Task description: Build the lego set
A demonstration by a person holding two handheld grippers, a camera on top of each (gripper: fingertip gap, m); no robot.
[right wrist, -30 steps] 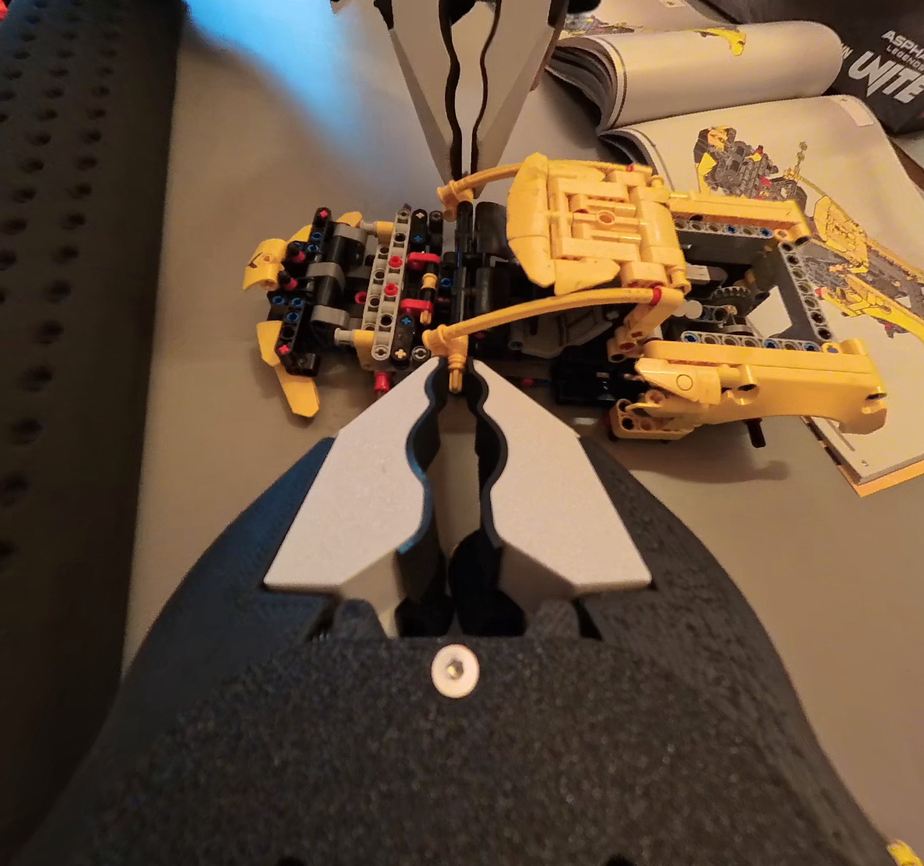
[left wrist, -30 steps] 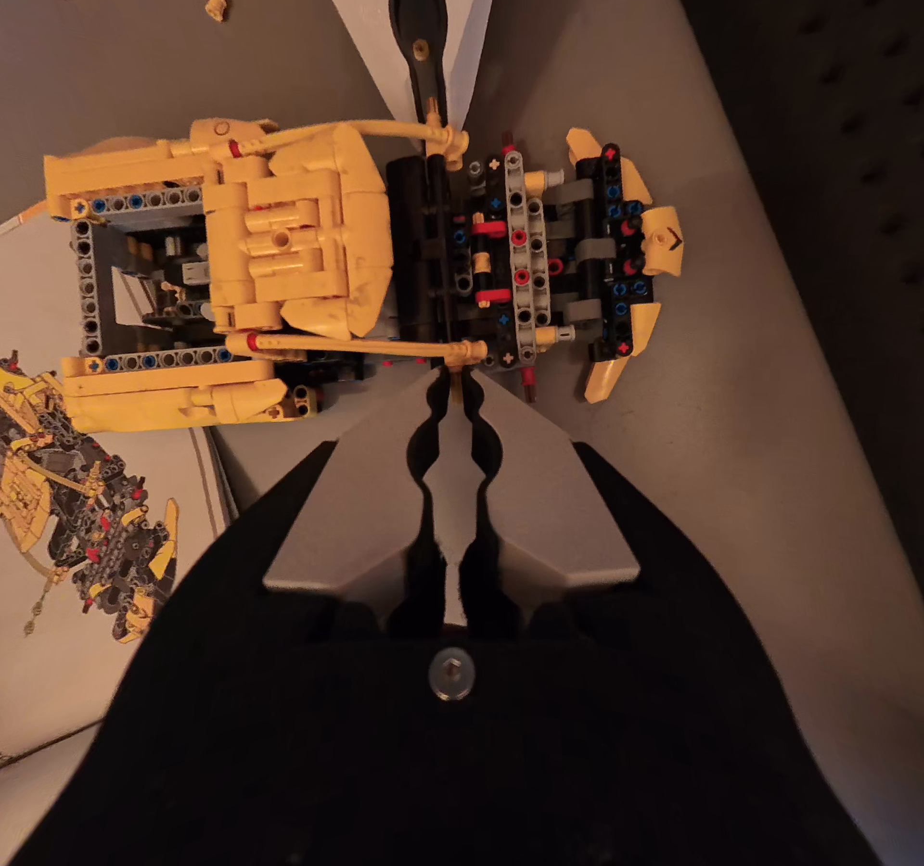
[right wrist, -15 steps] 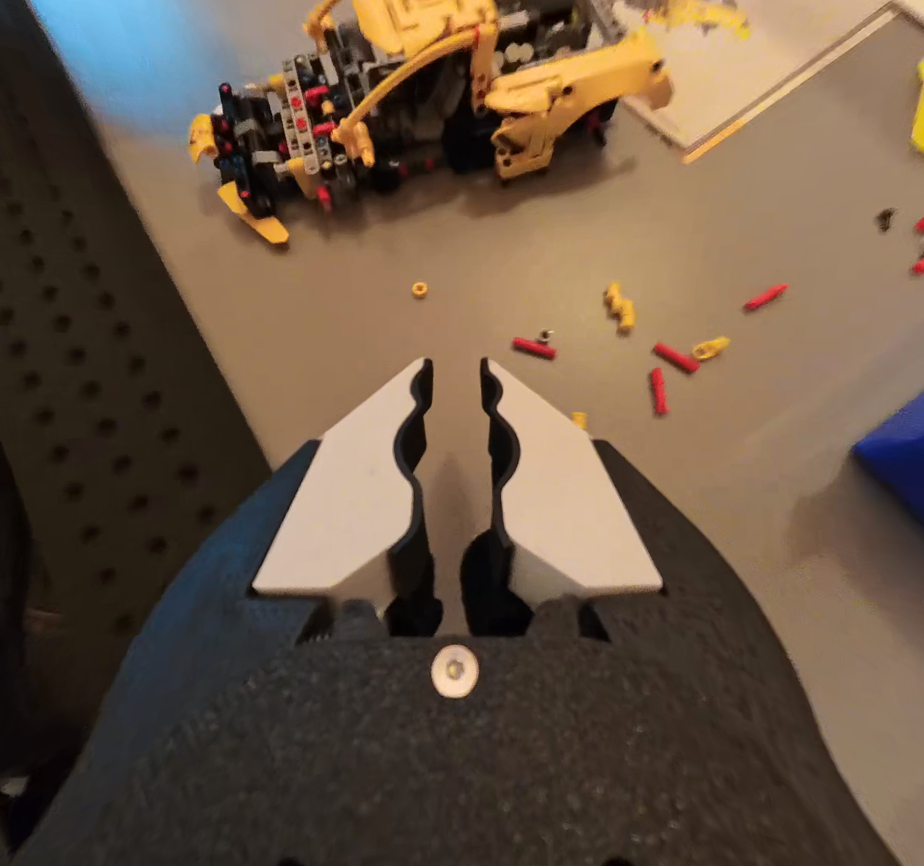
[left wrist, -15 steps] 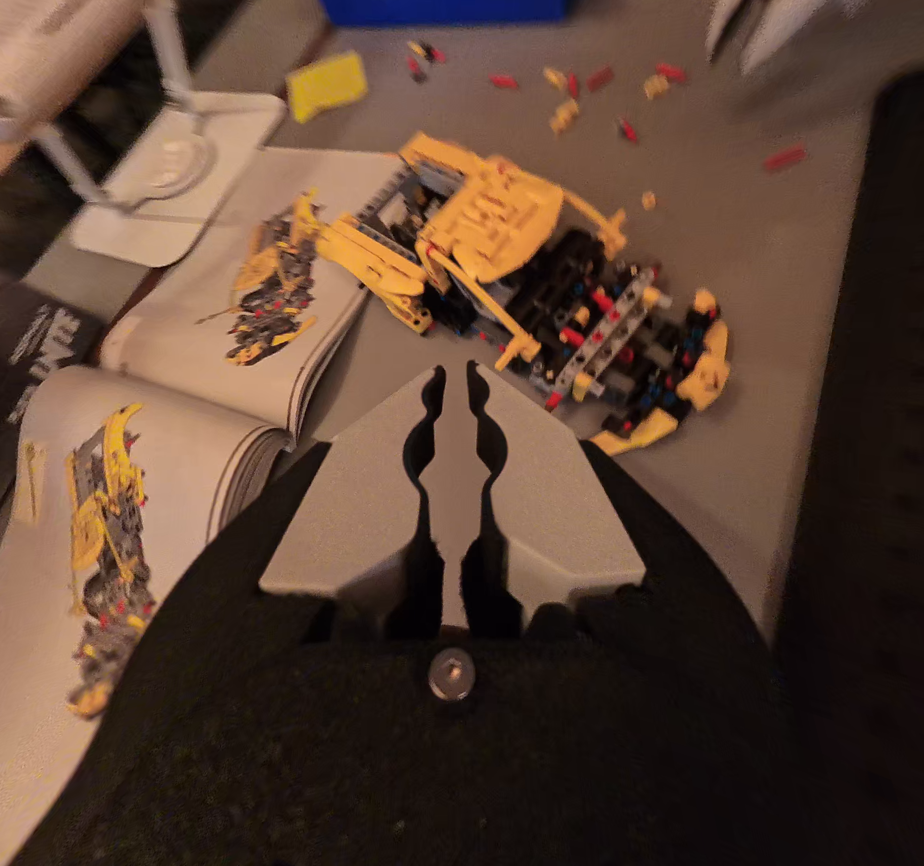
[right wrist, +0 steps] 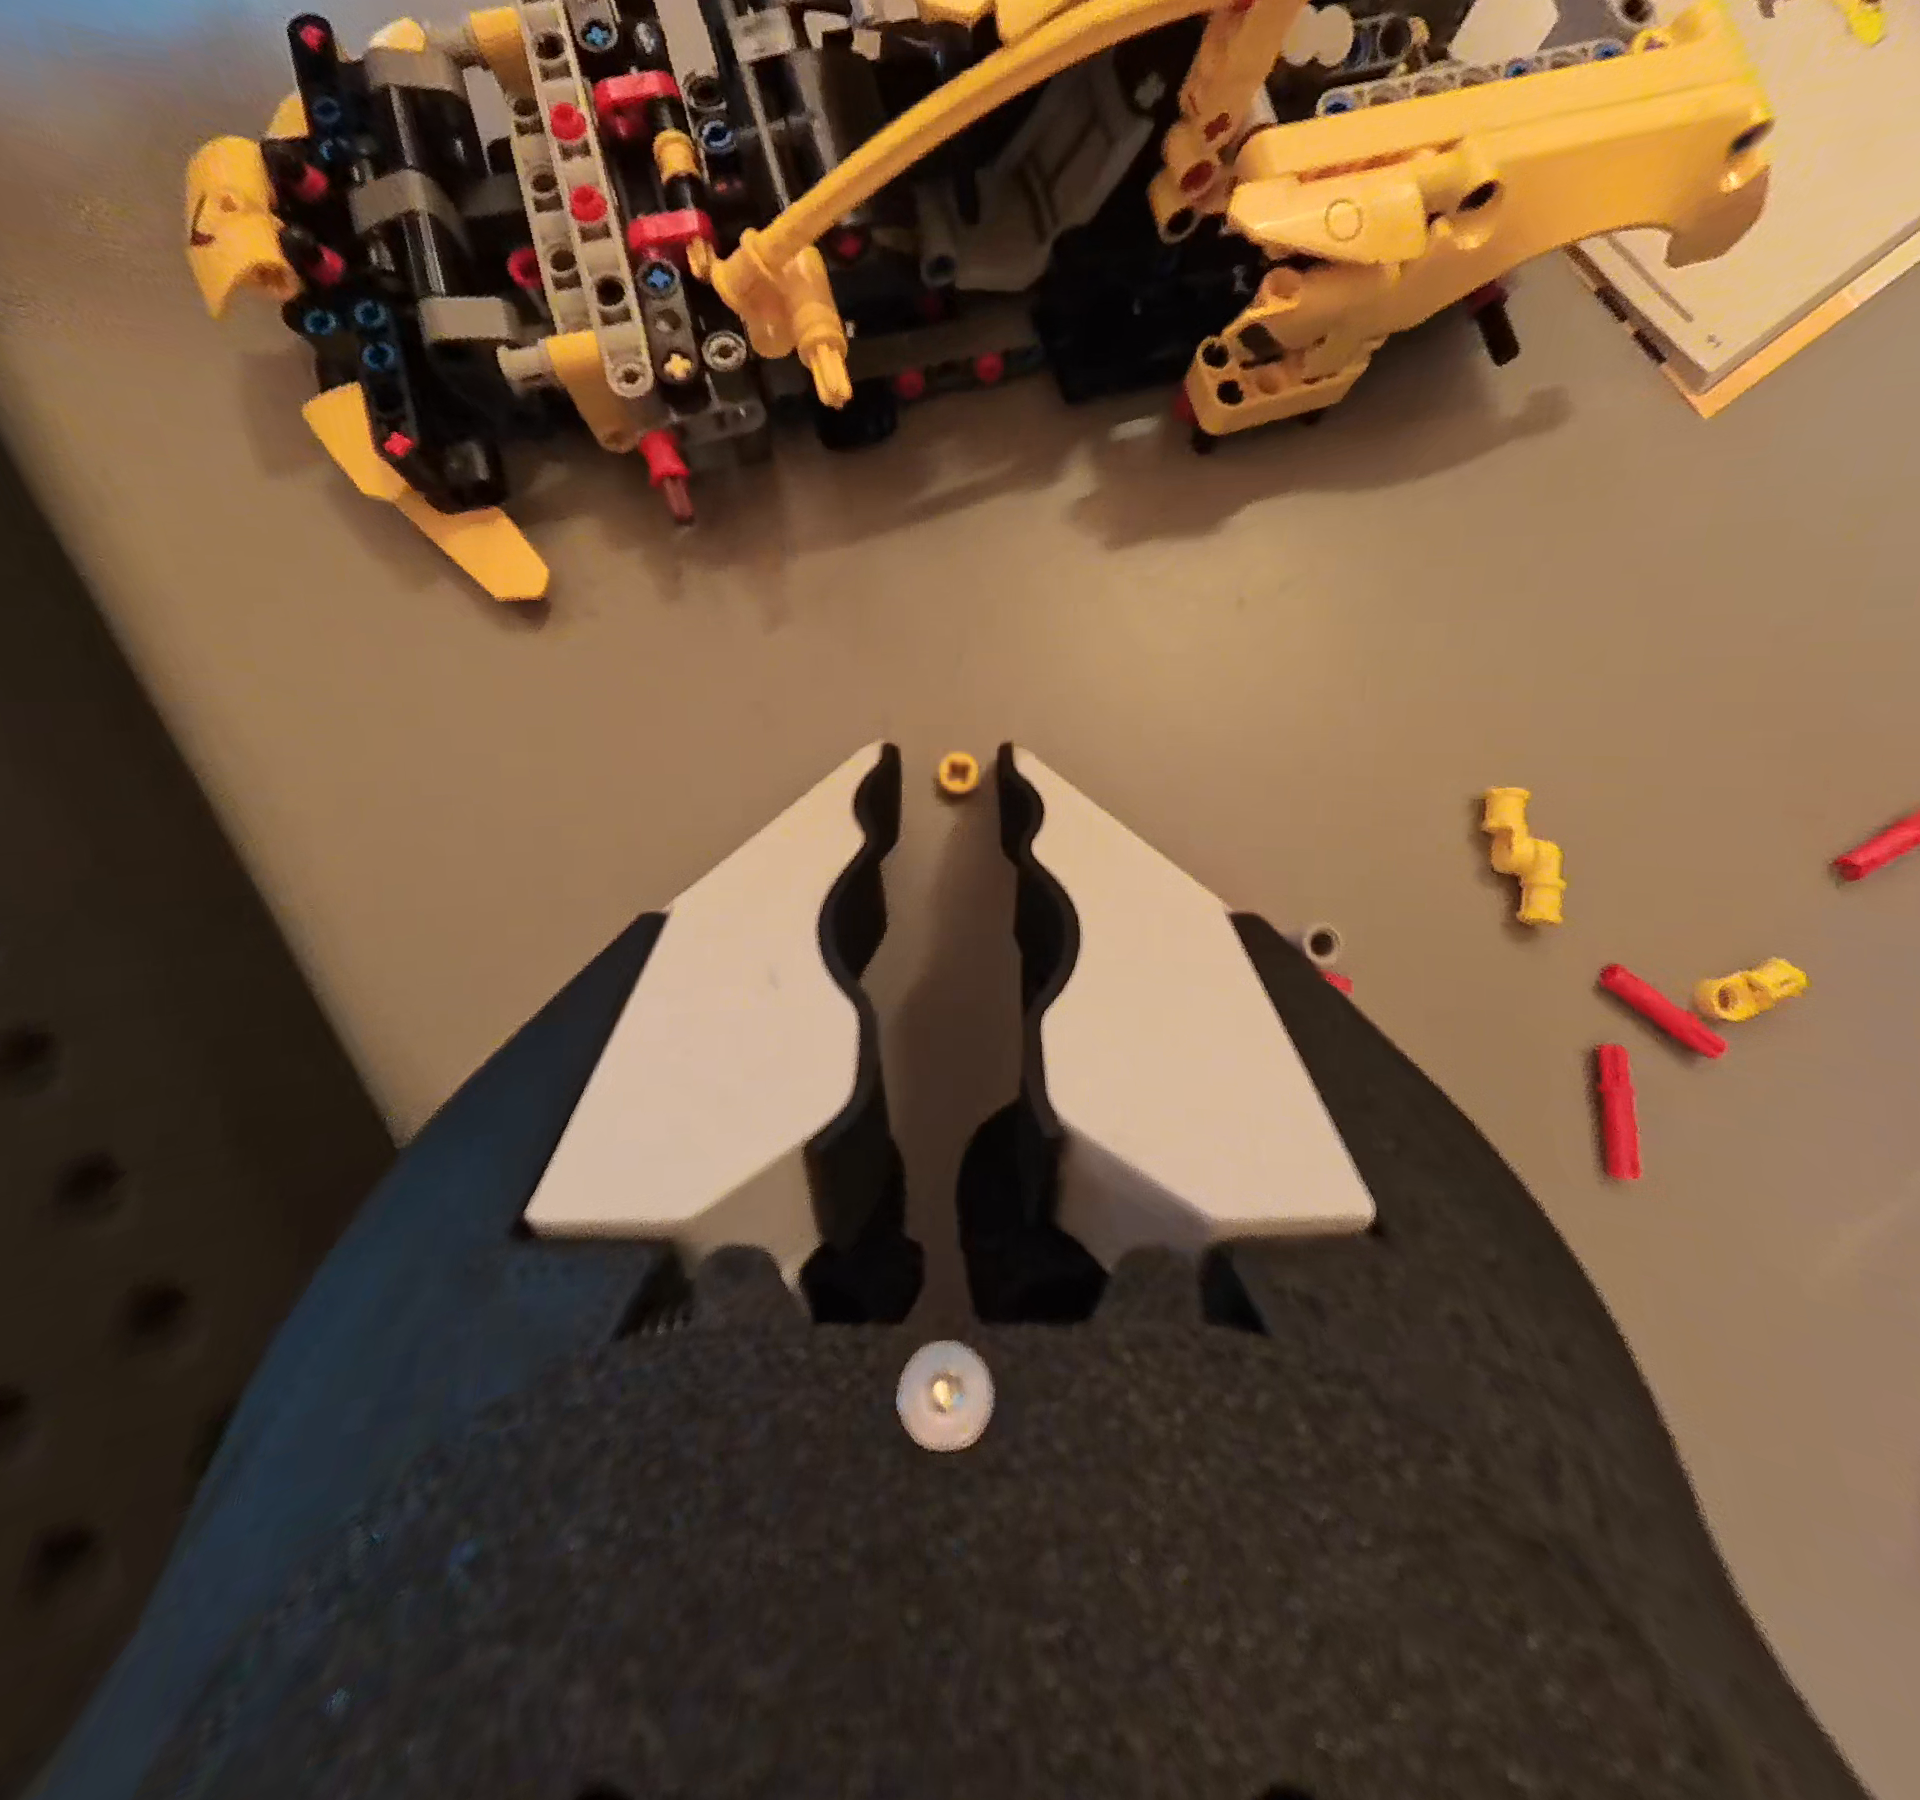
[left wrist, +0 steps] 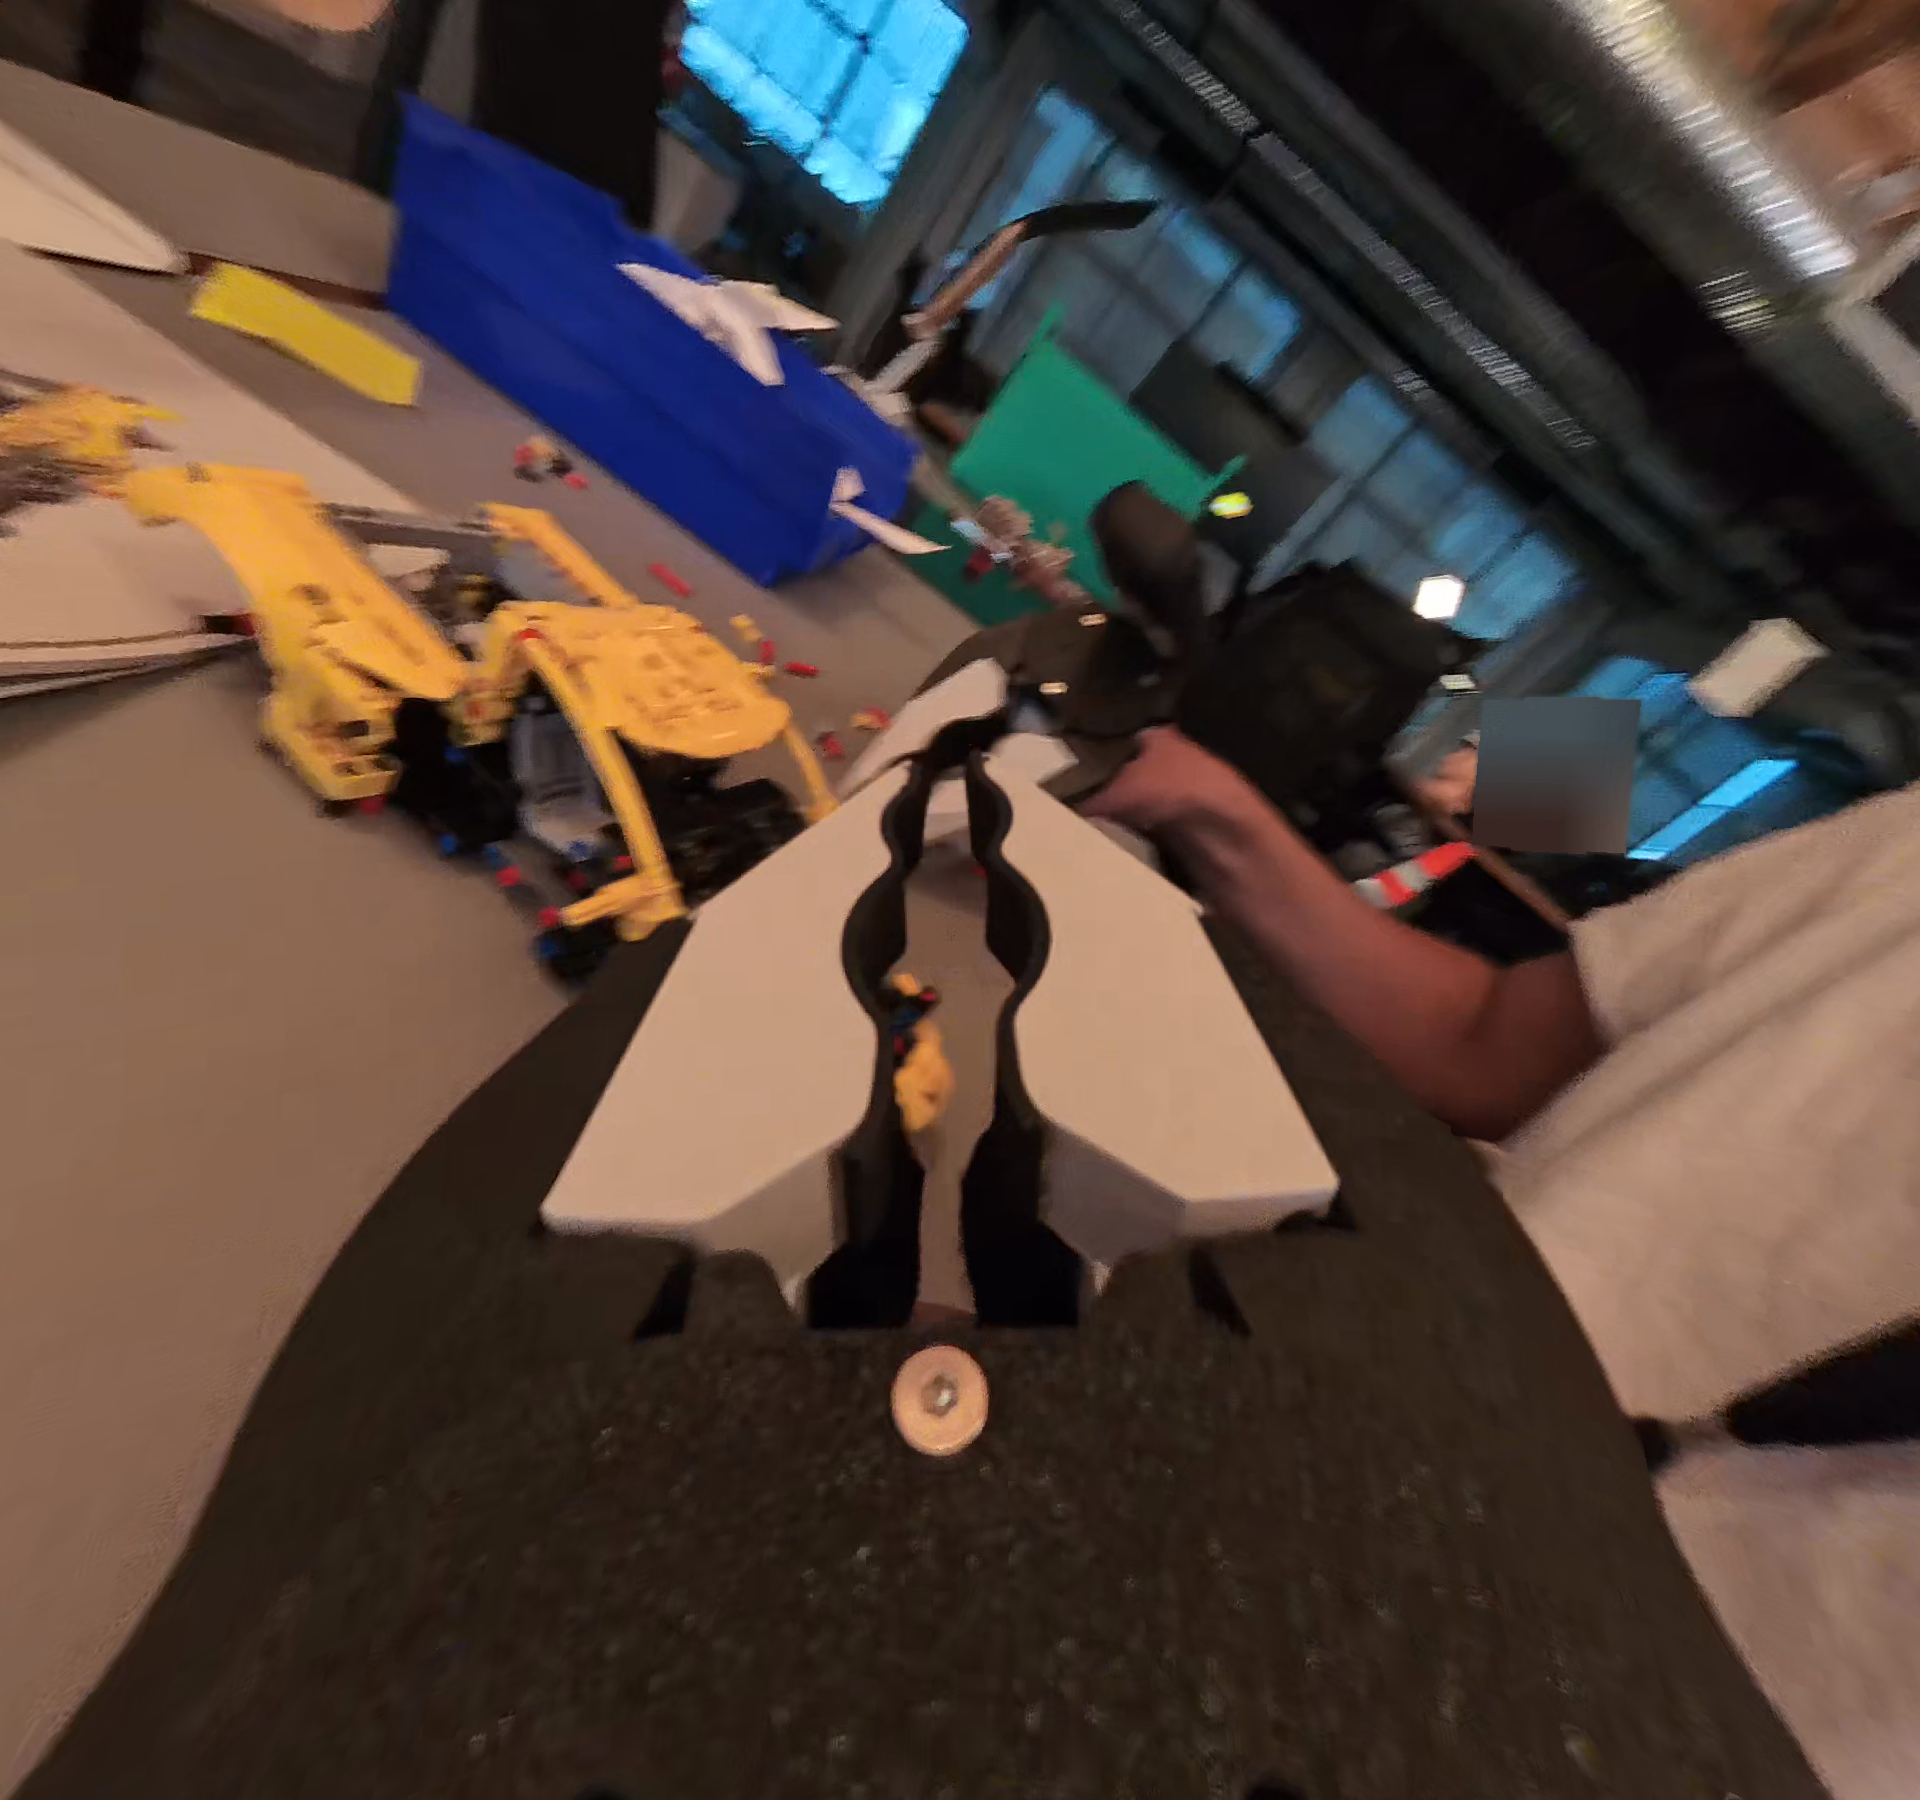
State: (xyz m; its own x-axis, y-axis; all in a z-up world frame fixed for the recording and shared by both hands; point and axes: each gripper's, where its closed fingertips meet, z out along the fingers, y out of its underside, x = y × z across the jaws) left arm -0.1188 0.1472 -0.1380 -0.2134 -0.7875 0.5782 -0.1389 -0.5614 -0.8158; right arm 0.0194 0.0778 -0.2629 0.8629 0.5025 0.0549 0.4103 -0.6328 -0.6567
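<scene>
Lego model [right wrist: 935, 192] on its side on desk, far part of right wrist view, long axis across the view, one end over booklet [right wrist: 1766, 296]. Yellow bush [right wrist: 958, 775] flat on desk, hole up, dead ahead of right gripper [right wrist: 945, 763], sitting between its tips, no contact seen. Right fingers apart, empty. Likely next: close on bush, judging by alignment. Left gripper [left wrist: 945, 763] up off desk and tilted, narrow gap, holding nothing; right clearly nearer. Nearby: yellow connectors [right wrist: 1522, 851], red pins [right wrist: 1660, 1010] scattered toward right edge, well apart from bush. Blue bin [left wrist: 623, 379] beyond model in left view. Nothing between fingers and bush; small round part could squirt out sideways.
</scene>
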